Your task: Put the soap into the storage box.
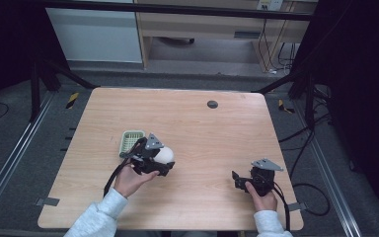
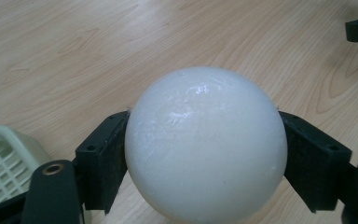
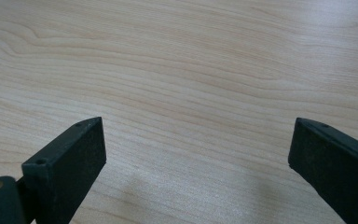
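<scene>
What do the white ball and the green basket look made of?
White ball: likely hard plastic or foam, semi-matte with faint scuffs and soft highlights. Green basket: apparently moulded plastic, pale green, with a gridded bottom. Left gripper clamps the ball.

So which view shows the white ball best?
The left gripper view: the white ball sits close up, clamped between the left gripper and its pads. The high view shows it small, partly hidden by that gripper. The right gripper view faces bare table.

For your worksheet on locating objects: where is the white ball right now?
The white ball sits clamped in the left gripper, left of table centre in the high view, just right of the green basket.
</scene>
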Demonstrator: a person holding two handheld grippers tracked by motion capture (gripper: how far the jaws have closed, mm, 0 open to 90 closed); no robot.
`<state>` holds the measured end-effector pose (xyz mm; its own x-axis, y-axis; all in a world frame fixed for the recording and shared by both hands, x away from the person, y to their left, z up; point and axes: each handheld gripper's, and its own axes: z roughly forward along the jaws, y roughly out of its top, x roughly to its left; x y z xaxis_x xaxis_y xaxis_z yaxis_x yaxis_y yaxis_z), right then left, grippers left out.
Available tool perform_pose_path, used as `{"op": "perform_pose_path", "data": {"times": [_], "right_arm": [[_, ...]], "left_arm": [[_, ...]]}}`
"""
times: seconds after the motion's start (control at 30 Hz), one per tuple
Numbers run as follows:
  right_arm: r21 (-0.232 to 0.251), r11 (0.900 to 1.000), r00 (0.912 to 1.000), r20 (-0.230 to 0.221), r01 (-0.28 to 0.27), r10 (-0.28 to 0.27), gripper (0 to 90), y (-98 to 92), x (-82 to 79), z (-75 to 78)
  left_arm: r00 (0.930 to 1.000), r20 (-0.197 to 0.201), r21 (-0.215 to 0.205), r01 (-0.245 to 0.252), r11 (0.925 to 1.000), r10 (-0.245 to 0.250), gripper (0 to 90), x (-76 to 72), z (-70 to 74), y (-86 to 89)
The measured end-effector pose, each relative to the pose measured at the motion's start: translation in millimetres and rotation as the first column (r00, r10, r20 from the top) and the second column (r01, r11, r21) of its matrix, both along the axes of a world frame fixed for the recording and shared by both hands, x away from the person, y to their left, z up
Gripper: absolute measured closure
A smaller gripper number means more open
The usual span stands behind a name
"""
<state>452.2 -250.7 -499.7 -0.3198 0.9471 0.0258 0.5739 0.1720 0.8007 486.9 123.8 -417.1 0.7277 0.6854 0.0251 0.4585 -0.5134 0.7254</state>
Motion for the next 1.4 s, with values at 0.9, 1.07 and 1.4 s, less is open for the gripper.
{"op": "perform_pose_path", "data": {"times": [0.9, 1.07, 1.4], "right_arm": [[0.003, 1.0, 1.0, -0.003, 0.0, 0.0, 4.4, 0.5, 0.2, -0.2], [0.002, 1.0, 1.0, -0.004, 0.0, 0.0, 4.4, 0.4, 0.4, -0.3], [0.002, 1.0, 1.0, -0.005, 0.001, -0.001, 4.4, 0.3, 0.5, -0.3]], "left_arm": [[0.9952, 0.003, 0.002, -0.098, 0.9952, 0.098, 22.5, 23.9, 7.6, 43.8], [0.9928, 0.002, -0.005, -0.12, 0.9928, 0.12, 22.5, 29.0, 7.1, 51.3], [0.9876, -0.003, -0.003, -0.157, 0.9876, 0.157, 22.5, 39.7, 6.1, 65.7]]}}
